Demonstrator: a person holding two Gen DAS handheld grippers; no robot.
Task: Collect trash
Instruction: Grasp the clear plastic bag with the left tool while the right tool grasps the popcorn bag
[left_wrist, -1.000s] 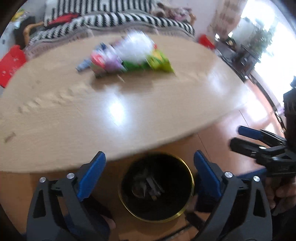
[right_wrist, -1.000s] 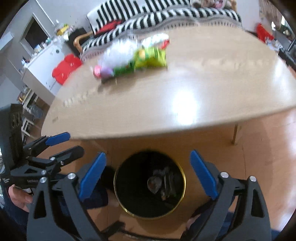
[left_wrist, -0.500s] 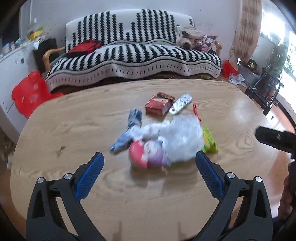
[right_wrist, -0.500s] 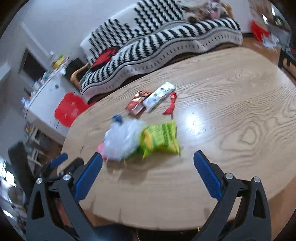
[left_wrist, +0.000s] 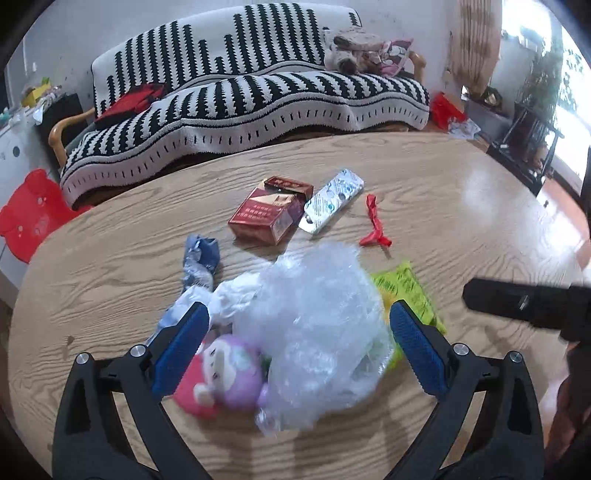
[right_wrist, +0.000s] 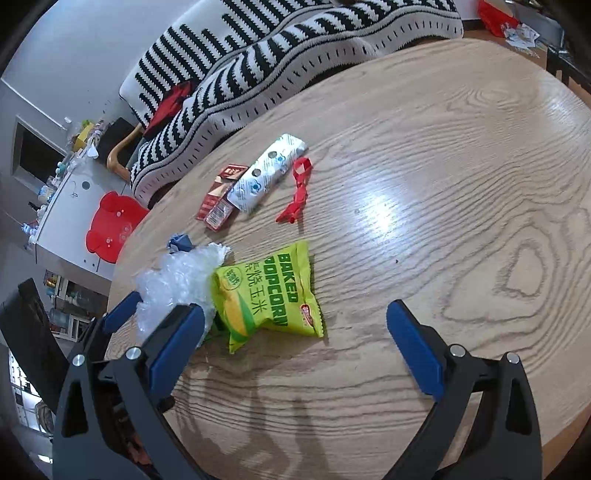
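Right gripper (right_wrist: 295, 325): jaws spread wide, nothing held. Popcorn bag (right_wrist: 267, 295) lies just ahead-left on table (right_wrist: 443, 184); bubble wrap (right_wrist: 177, 284) touches it.

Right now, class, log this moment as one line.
left tongs: open, over plastic wrap | right tongs: open, near popcorn bag | nothing held

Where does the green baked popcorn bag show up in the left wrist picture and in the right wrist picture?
Left wrist view: the popcorn bag lies right of centre, mostly hidden behind the clear bubble wrap, just above the open left claw's right finger.
Right wrist view: the bag is near centre in full view, label readable, bubble wrap at its left edge.
Shared landmark: the red twisted strip beyond the bag, beside the silver blister pack.
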